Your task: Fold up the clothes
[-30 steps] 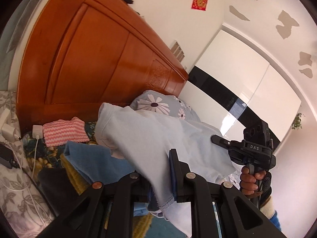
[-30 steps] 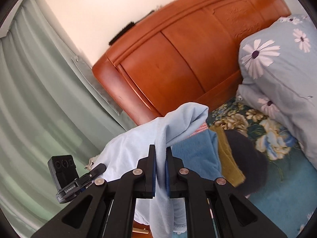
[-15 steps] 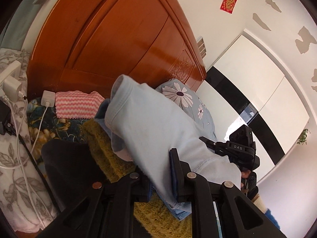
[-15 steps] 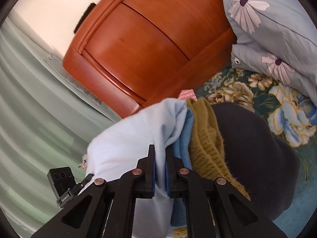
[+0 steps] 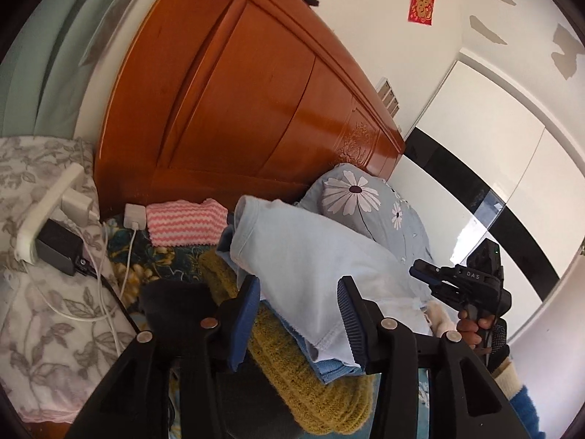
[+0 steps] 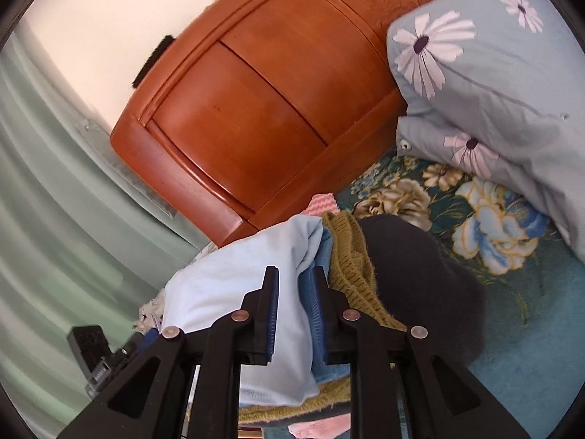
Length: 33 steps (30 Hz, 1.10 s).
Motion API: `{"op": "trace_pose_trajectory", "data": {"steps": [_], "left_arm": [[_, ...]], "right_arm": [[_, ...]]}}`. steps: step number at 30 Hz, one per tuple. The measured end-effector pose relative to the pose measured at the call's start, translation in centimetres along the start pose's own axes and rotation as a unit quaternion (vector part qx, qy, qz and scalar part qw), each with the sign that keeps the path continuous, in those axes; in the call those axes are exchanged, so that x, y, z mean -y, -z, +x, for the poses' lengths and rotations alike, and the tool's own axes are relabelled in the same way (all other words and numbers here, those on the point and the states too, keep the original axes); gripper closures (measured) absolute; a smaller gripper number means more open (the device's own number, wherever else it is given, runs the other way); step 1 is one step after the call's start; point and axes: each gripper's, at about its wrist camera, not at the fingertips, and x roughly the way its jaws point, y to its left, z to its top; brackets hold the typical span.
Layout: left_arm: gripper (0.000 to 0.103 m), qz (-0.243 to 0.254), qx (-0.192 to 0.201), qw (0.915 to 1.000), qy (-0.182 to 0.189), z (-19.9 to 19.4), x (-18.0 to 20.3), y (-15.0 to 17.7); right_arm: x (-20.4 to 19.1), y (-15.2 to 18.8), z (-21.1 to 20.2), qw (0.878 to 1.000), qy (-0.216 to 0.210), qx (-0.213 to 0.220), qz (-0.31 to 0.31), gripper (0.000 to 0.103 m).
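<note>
A light blue garment (image 5: 314, 256) lies folded on top of a stack on the bed. Beneath it are a darker blue piece (image 5: 329, 366), a mustard knit (image 5: 292, 366) and a black garment (image 5: 175, 303). My left gripper (image 5: 299, 318) is open, its fingers astride the near edge of the light blue garment. In the right wrist view the light blue garment (image 6: 226, 292) drapes between the fingers of my right gripper (image 6: 296, 314), which stand slightly apart. The mustard knit (image 6: 351, 256) and black garment (image 6: 413, 267) lie just to its right. A hand holds the right gripper (image 5: 424, 274) at the stack's far side.
An orange wooden headboard (image 5: 237, 109) rises behind the stack. A daisy-print pillow (image 5: 358, 197) lies to the right and a pink zigzag cloth (image 5: 186, 223) sits at the headboard's foot. A power strip with chargers and cables (image 5: 47, 212) lies at left. The floral bedspread (image 6: 493, 219) shows right of the stack.
The light blue garment has come down onto the stack. My left gripper has opened and let it go. The right gripper's fingers have parted a little.
</note>
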Motion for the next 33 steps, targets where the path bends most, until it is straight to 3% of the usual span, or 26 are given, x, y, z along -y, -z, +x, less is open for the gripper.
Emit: {"op": "trace_pose_trajectory", "data": {"steps": [3, 9, 14, 19, 20, 26, 28, 31, 33], "left_arm": [[0.048, 0.033, -0.002, 0.9994, -0.006, 0.3, 2.7, 0.2], [0.048, 0.054, -0.034, 0.9975, -0.03, 3.2, 4.1, 2.3], [0.047, 0.06, -0.044, 0.9963, -0.042, 3.8, 4.8, 3.0], [0.046, 0.081, -0.006, 0.9954, -0.051, 0.9, 7.3, 4.1], [0.045, 0.085, 0.002, 0.9949, -0.053, 0.3, 7.8, 4.4], [0.033, 0.096, 0.042, 0.9919, -0.073, -1.7, 10.9, 9.9], [0.022, 0.085, 0.051, 0.9918, -0.081, -1.7, 11.1, 11.9], [0.011, 0.061, 0.049, 0.9922, -0.097, -0.9, 10.4, 14.5], [0.004, 0.045, 0.047, 0.9919, -0.109, -0.3, 9.9, 16.2]], "right_arm": [[-2.0, 0.8, -0.1, 0.999, -0.006, -0.011, -0.036, 0.08], [-4.9, 4.3, 1.6, 0.994, -0.002, -0.039, -0.107, 0.076], [-4.9, 5.7, 2.8, 0.992, 0.015, -0.05, -0.115, 0.076], [-6.1, 7.6, 0.0, 0.992, 0.006, 0.003, -0.124, 0.075], [-6.5, 8.2, -0.7, 0.991, 0.005, 0.016, -0.13, 0.071], [-7.6, 14.2, -3.5, 0.98, 0.071, 0.074, -0.169, 0.055], [-6.9, 16.1, -4.0, 0.975, 0.097, 0.098, -0.173, 0.048], [-5.4, 18.8, -4.3, 0.97, 0.126, 0.125, -0.167, 0.047], [-3.9, 19.9, -4.1, 0.97, 0.14, 0.132, -0.149, 0.035]]}}
